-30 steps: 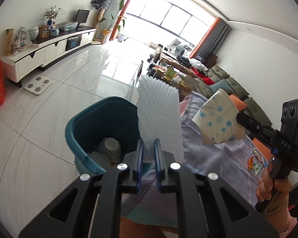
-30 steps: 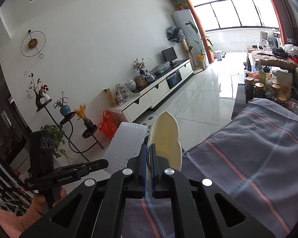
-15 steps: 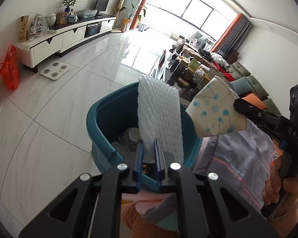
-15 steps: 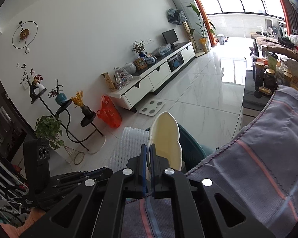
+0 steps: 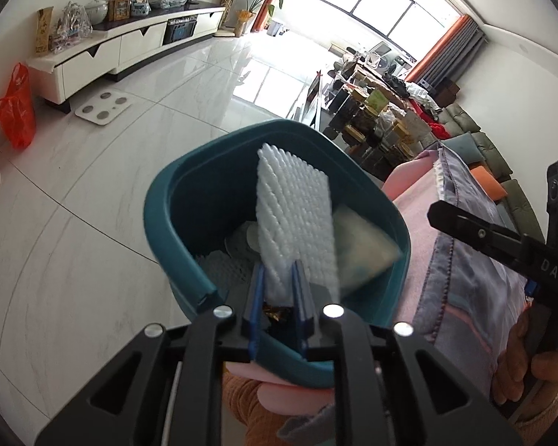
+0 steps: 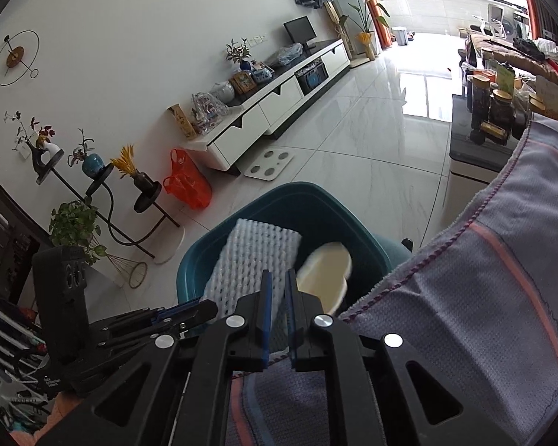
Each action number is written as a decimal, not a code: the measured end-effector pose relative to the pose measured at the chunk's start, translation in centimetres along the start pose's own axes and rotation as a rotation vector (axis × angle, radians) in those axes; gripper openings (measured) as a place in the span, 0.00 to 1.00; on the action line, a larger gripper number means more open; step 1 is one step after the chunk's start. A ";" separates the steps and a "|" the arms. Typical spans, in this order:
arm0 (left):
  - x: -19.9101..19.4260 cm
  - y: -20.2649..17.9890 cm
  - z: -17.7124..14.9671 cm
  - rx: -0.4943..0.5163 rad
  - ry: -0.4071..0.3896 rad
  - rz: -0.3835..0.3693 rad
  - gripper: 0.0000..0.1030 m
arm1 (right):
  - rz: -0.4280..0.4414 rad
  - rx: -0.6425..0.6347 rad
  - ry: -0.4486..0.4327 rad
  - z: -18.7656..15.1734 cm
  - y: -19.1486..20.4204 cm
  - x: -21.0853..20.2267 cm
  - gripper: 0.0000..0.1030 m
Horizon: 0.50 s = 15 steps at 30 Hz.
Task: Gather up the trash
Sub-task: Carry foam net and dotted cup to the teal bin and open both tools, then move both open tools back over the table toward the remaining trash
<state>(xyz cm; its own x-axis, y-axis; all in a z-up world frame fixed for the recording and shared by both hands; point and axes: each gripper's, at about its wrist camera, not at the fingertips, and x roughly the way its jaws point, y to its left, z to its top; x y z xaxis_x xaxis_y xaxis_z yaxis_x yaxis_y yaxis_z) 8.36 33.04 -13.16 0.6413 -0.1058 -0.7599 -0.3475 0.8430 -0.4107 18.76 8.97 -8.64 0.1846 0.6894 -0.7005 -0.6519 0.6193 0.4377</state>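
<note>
Trash, two pieces, both over the teal bin (image 5: 175,230). Item one: white foam net sleeve (image 5: 294,223), standing up between the blue pads of the left gripper (image 5: 279,282), its upper part inside the bin's mouth. The jaws have just been opening; whether the pads still press on the sleeve cannot be told. Item two: crumpled paper cup (image 6: 325,278), cream inside with a blue-dotted outer face, blurred, clear of the right gripper (image 6: 277,293) and within the bin's opening. That gripper's jaws have just been opening and stand slightly apart, nothing between them. Bin contents: white scraps at the bottom. Surroundings: striped grey-and-pink cloth (image 6: 483,316) beside the bin; white tiled floor (image 5: 74,204).
</note>
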 end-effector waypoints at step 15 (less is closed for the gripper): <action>-2.5 -3.6 -0.8 0.104 -0.092 -0.047 0.41 | 0.000 -0.013 -0.166 -2.6 -1.1 -8.5 0.51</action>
<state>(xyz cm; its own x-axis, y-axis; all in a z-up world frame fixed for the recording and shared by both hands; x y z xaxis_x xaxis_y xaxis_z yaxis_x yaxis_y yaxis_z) 7.44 29.82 -10.18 0.7166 -0.1021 -0.6899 -0.2461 0.8886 -0.3871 16.04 1.49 -4.65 0.3030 0.7425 -0.5974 -0.6614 0.6152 0.4291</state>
